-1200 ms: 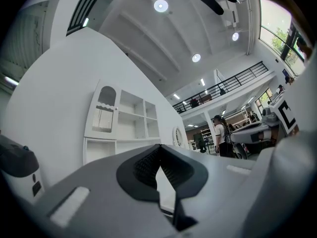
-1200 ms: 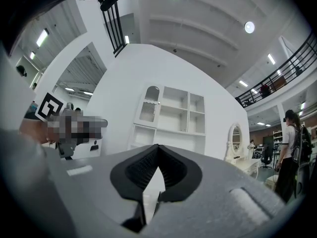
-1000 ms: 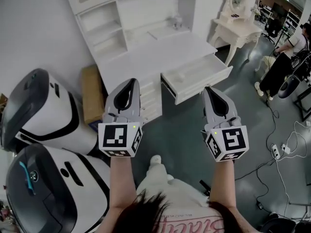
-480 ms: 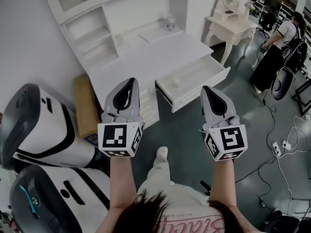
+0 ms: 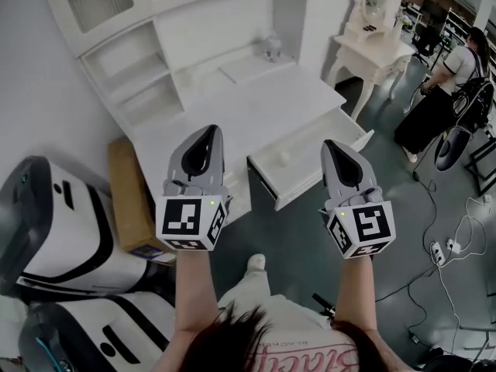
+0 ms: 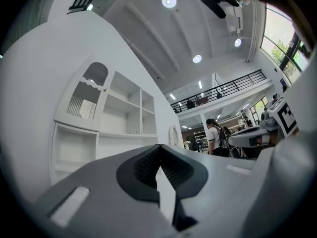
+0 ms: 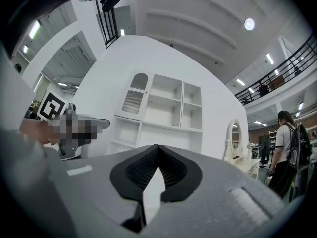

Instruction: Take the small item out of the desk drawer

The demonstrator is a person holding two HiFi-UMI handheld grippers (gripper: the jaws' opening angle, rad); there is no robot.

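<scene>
Item nearer, ahead of both jaws (closed).

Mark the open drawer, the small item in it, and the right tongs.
open drawer (image 5: pixel 310 147), head view, bare floor of the drawer
small item (image 5: pixel 284 159), head view, its middle
right tongs (image 5: pixel 334 144), head view, shut tips
</scene>
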